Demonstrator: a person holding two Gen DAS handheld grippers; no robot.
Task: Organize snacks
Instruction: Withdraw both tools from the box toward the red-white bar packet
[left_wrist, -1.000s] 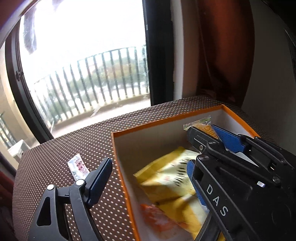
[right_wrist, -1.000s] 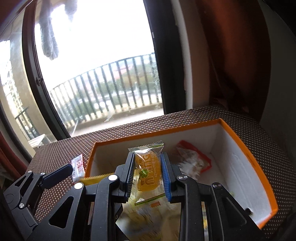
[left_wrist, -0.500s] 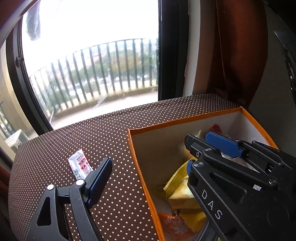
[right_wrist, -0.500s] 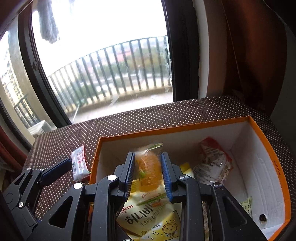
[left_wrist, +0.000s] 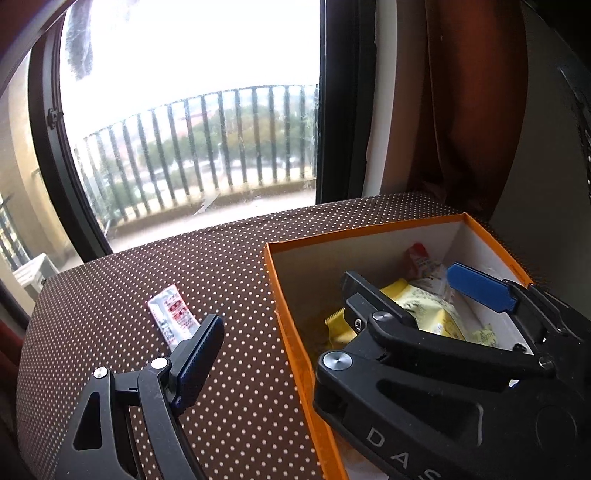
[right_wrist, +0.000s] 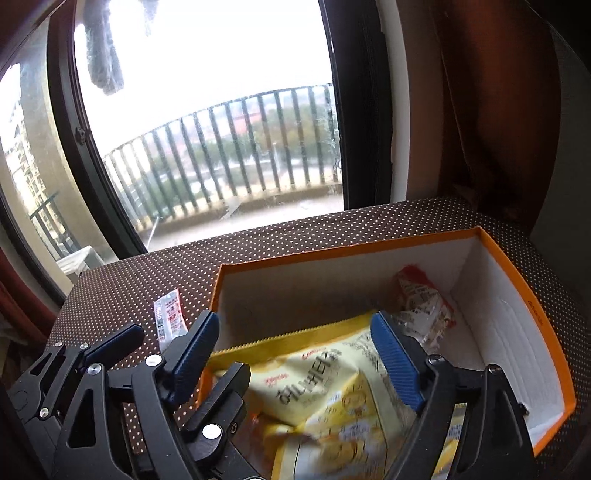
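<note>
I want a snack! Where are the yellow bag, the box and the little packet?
yellow bag (right_wrist: 332, 384): right wrist view, printed front.
box (right_wrist: 532, 317): right wrist view, orange right rim.
packet (left_wrist: 173, 314): left wrist view, its red-printed middle.

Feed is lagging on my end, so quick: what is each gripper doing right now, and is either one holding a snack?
Left gripper: open, holding nothing.
Right gripper: jaws opening above the orange box, nothing between them.

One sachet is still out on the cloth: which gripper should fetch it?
Left. The left gripper is open with one finger right beside the sachet. The right gripper is over the box, its jaws opening with nothing between them.
</note>
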